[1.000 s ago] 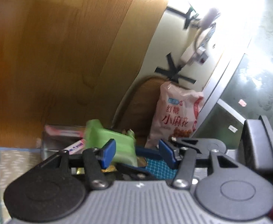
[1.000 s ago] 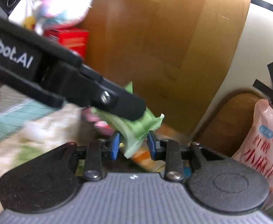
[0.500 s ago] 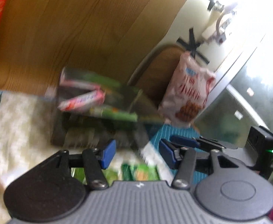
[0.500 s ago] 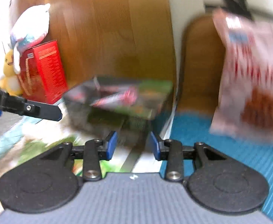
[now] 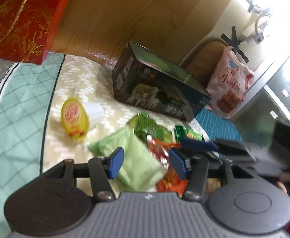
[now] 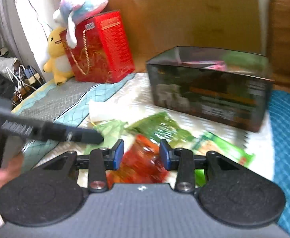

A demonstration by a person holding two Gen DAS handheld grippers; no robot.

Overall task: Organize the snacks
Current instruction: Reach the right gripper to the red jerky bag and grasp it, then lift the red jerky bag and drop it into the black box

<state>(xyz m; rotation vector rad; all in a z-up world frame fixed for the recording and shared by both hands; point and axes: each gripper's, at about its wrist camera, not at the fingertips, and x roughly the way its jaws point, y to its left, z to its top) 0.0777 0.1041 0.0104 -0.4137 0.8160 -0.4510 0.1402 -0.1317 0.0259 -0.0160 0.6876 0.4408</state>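
A dark open box [image 5: 156,87] [image 6: 210,91] stands on the bed and holds several snack packs. Loose snacks lie in front of it: a pale green pack [image 5: 137,158], a red-orange pack [image 5: 160,150] [image 6: 143,162], green packs [image 5: 150,127] [image 6: 160,127] and a yellow pack [image 5: 74,119]. My left gripper [image 5: 145,163] is open and empty above the pale green pack. My right gripper [image 6: 142,154] is open and empty above the red-orange pack. The left gripper's arm [image 6: 45,130] shows at the left of the right wrist view.
A red gift box [image 6: 99,47] [image 5: 20,19] with plush toys [image 6: 57,59] stands at the back left by the wooden headboard [image 5: 137,10]. A pink snack bag [image 5: 230,87] leans at the back right. A blue mat [image 6: 285,138] lies on the right.
The green pack that my right gripper held a second ago is gone from its jaws. Both grippers have swung down from the box to the loose snacks on the bed.
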